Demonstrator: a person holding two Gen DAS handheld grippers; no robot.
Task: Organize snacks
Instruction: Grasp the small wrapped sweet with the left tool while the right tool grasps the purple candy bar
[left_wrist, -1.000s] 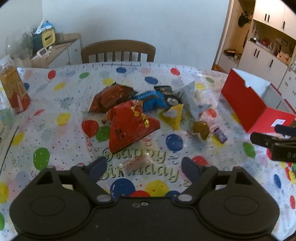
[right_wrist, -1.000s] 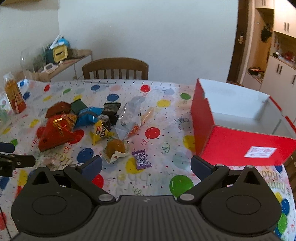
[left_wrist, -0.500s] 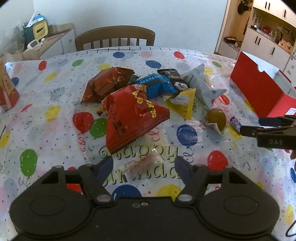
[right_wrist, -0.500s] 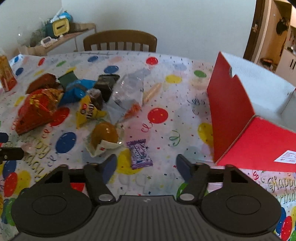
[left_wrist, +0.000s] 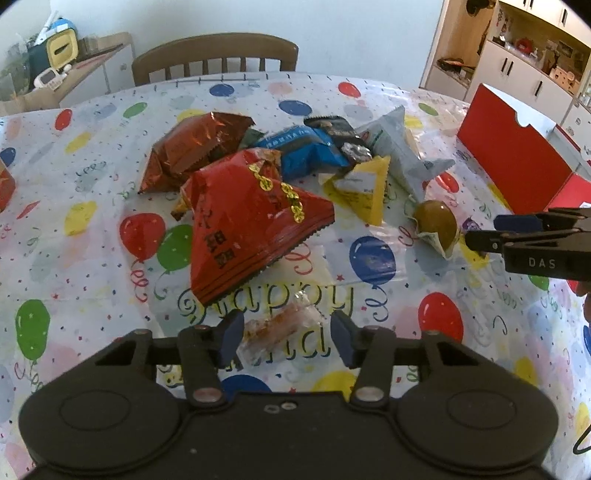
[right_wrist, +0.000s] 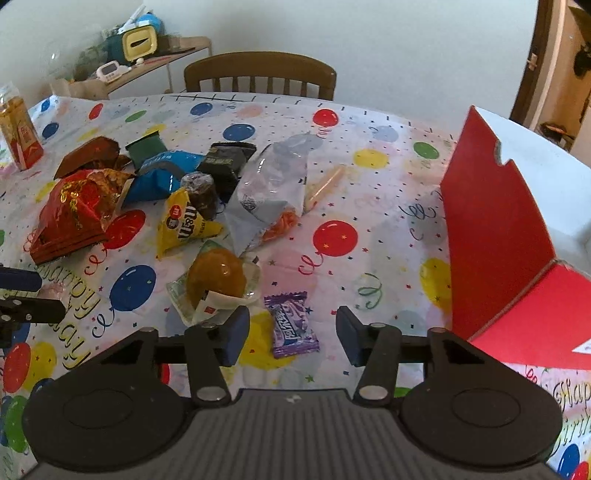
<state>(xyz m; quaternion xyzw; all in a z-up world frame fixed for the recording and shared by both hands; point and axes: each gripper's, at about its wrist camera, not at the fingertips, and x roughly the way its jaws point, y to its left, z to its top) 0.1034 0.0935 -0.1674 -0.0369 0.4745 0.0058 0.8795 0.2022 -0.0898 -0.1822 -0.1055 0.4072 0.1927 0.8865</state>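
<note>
Two grippers low over tablecloth (right_wrist: 388, 229). Left gripper (left_wrist: 286, 338) spread wide, clear candy (left_wrist: 280, 326) lying between fingers, not pinched. Right gripper (right_wrist: 291, 334) also spread, purple candy (right_wrist: 293, 325) between fingertips, ungrasped. Snack pile (left_wrist: 258, 192) mid-table; brown ball snack (right_wrist: 216, 280) just left of purple candy. Red box (right_wrist: 498, 236) at right.

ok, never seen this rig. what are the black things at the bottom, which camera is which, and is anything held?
No robot: a person holds one two-finger gripper in each hand, and a fisheye camera on each looks along its fingers. In the left view the open left gripper straddles a small clear-wrapped orange candy; in the right view the open right gripper straddles a purple wrapped candy. Nothing is held. On the balloon-print tablecloth lie assorted snack bags, and an open red cardboard box stands at the right.
</note>
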